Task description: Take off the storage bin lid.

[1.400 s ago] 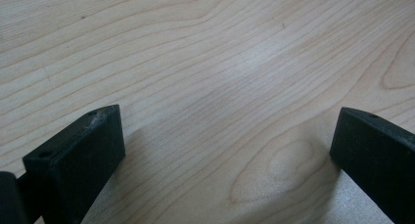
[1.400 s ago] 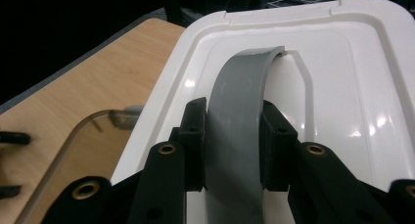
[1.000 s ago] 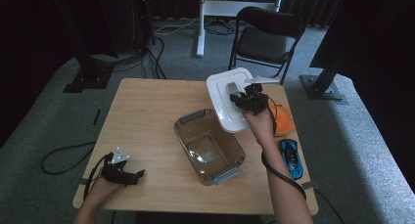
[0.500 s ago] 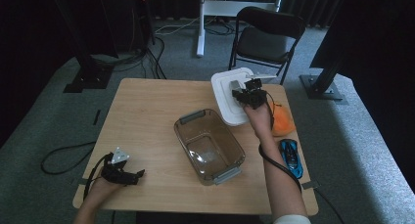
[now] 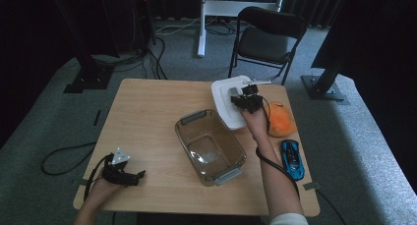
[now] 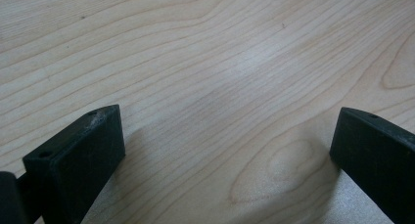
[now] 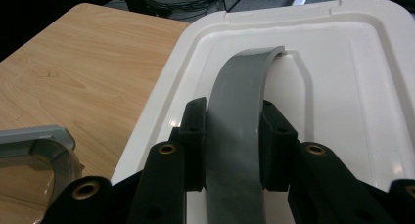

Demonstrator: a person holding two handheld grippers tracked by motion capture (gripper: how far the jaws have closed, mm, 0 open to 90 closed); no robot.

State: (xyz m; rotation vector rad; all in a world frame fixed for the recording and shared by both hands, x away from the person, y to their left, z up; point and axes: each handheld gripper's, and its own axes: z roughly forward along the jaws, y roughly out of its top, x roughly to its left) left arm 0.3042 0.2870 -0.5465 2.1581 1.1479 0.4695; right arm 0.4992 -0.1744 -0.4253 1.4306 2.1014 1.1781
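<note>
At the far right of the surface [image 5: 147, 117], we are clamping our right tool [image 7: 234, 136] on the grey handle [image 7: 240, 116] of the white lid [image 5: 226, 104], just beyond the clear container [image 5: 209, 146]. Our left tool [image 5: 125, 176] is resting near the front edge, jaws apart.

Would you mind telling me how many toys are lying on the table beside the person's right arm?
2: an orange plush toy near the table's right edge, beside the white lid, and a blue toy car just nearer the person.
</note>
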